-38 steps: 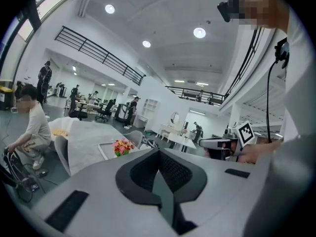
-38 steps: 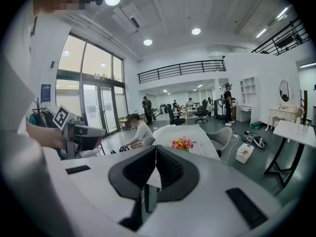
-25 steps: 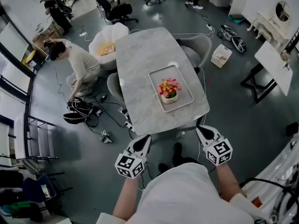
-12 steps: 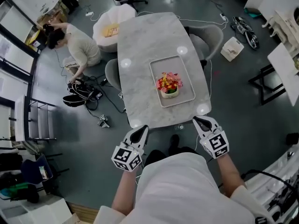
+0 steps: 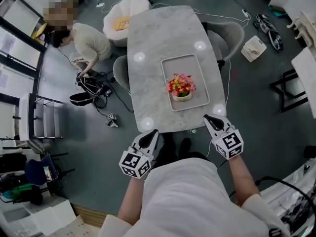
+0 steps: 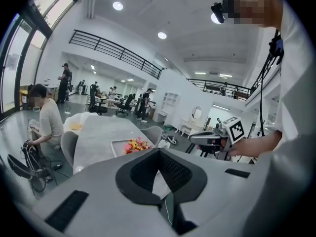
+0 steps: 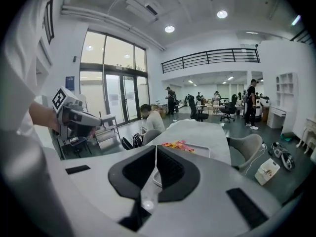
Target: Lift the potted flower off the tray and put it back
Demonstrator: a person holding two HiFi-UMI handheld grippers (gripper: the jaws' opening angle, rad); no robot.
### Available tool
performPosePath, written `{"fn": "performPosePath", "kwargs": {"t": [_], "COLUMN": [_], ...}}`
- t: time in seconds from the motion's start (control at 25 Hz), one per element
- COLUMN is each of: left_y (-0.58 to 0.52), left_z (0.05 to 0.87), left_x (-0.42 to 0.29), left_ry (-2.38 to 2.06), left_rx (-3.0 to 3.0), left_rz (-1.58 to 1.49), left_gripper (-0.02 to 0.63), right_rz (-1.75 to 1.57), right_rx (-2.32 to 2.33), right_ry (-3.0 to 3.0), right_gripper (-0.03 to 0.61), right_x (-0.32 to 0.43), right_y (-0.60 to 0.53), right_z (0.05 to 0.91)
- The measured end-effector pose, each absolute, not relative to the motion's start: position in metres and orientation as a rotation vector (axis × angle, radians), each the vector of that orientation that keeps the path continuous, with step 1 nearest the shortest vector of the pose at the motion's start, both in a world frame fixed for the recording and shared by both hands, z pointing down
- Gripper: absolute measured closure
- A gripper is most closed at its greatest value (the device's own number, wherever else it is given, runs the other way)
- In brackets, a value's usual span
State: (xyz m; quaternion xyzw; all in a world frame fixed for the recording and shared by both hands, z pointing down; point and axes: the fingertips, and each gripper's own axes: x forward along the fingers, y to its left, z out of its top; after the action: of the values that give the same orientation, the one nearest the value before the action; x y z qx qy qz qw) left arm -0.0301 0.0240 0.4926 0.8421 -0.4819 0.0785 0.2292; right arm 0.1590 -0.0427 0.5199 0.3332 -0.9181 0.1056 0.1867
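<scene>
The potted flower [image 5: 180, 86], red and yellow blooms in a small white pot, stands on the pale rectangular tray [image 5: 170, 67] on the marble table [image 5: 158, 38]. Both grippers hover short of the table's near edge, apart from the pot. My left gripper [image 5: 150, 134] is by the near left corner, jaws shut and empty. My right gripper [image 5: 211, 118] is by the near right corner, also shut on nothing. The left gripper view shows the flower [image 6: 136, 144] ahead and the right gripper [image 6: 212, 138] beside it. The right gripper view shows the flower [image 7: 178, 144] on its tray.
A person [image 5: 86, 41] crouches over cables and bags on the floor left of the table. A white chair [image 5: 123, 14] stands at the far end, grey chairs [image 5: 224, 36] at the sides. A box [image 5: 254, 48] lies on the floor to the right, a rack [image 5: 42, 125] to the left.
Both grippers have moved forward and a little down toward the table's near edge. The table and tray sit closer in the head view. The pot has not moved.
</scene>
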Motion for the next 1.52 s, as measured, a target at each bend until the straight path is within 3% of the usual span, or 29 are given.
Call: {"fn": "performPosePath", "kwargs": {"t": [0.28, 0.52, 0.72, 0.84, 1.52], "left_y": [0.001, -0.026, -0.042, -0.048, -0.065], "left_z": [0.507, 0.513, 0.523, 0.529, 0.558], "left_x": [-0.039, -0.048, -0.056, -0.065, -0.132], "left_ry": [-1.302, -1.271, -1.238, -1.227, -1.211], "left_rx": [2.305, 2.315, 2.31, 2.303, 2.207], "left_rz": [0.209, 0.187, 0.19, 0.195, 0.223], "left_gripper": [0.609, 0.608, 0.609, 0.608, 0.609], "right_rz": [0.386, 0.651, 0.565, 0.562, 0.26], "right_rx": [0.909, 0.847, 0.739, 0.684, 0.362], "right_ry": [-2.543, -2.518, -2.409, -2.343, -2.019], "right_gripper": [0.557, 0.555, 0.552, 0.492, 0.448], "right_x": [0.143, 0.124, 0.102, 0.09, 0.043], "right_y": [-0.069, -0.1, -0.12, -0.131, -0.159], "right_z": [0.55, 0.587, 0.624, 0.65, 0.752]}}
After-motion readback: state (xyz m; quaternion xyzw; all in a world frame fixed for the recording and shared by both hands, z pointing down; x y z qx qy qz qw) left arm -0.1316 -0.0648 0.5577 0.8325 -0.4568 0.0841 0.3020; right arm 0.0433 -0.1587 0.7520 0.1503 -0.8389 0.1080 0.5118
